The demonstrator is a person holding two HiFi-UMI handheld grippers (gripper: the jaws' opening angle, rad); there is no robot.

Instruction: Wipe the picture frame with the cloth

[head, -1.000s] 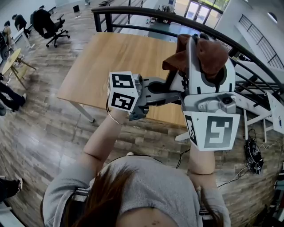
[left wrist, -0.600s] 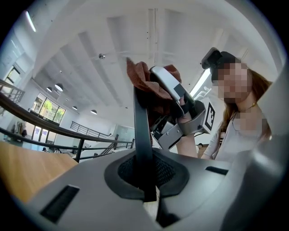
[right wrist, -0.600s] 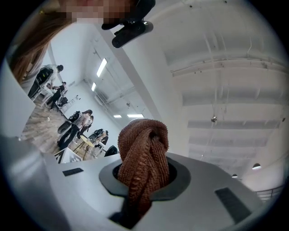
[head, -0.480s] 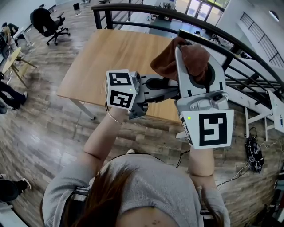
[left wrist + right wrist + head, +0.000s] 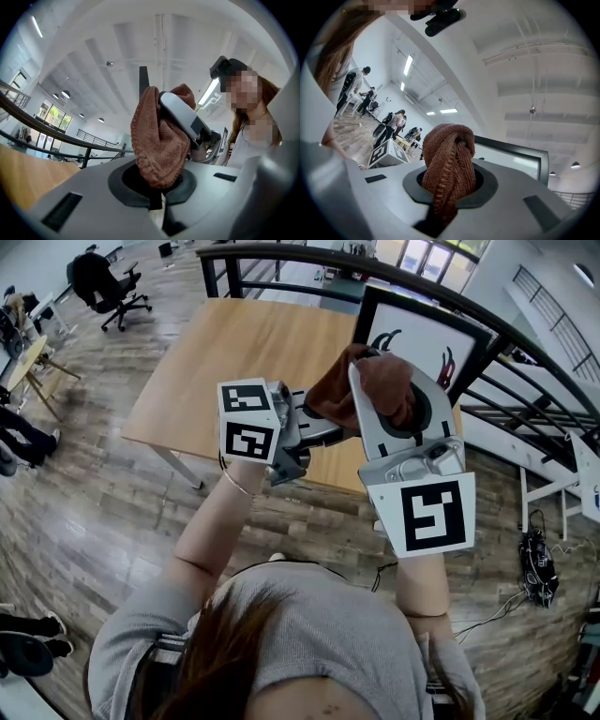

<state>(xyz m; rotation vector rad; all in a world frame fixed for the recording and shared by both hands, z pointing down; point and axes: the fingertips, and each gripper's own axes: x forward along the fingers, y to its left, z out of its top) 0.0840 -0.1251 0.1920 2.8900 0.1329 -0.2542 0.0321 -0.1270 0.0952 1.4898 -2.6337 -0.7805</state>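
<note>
Far left on the grey-brown plank floor (image 5: 94, 512) there's a black office chair (image 5: 105, 282), with a few people's legs poking in at the edge. Next over is the light wooden rectangular table (image 5: 234, 352), nothing lying on the near part of it. My left gripper (image 5: 155, 202) sits above the table's near edge with its marker cube facing up at me, pointing to the right. Its jaws are pressed together. The lower fold of the rust-brown knitted cloth (image 5: 375, 381) hangs right down at their tips, and honestly I can't tell whether a bit of it is nipped in there or just draped in front. My right gripper (image 5: 440, 211) is just beside the left one, raised and aimed away from me. Its jaws are clamped on that cloth, which bunches up out of the slot in a fat twisted wad and flops over toward the left gripper. Right behind the wad stands the black-rimmed picture frame (image 5: 427, 307), upright at the far right of the table, a white picture inside with black and red marks. The cloth is in front of the frame's lower left part, but I can't make out if it's touching the frame. A black metal railing (image 5: 525, 343) curves past behind the frame and off to the right.
</note>
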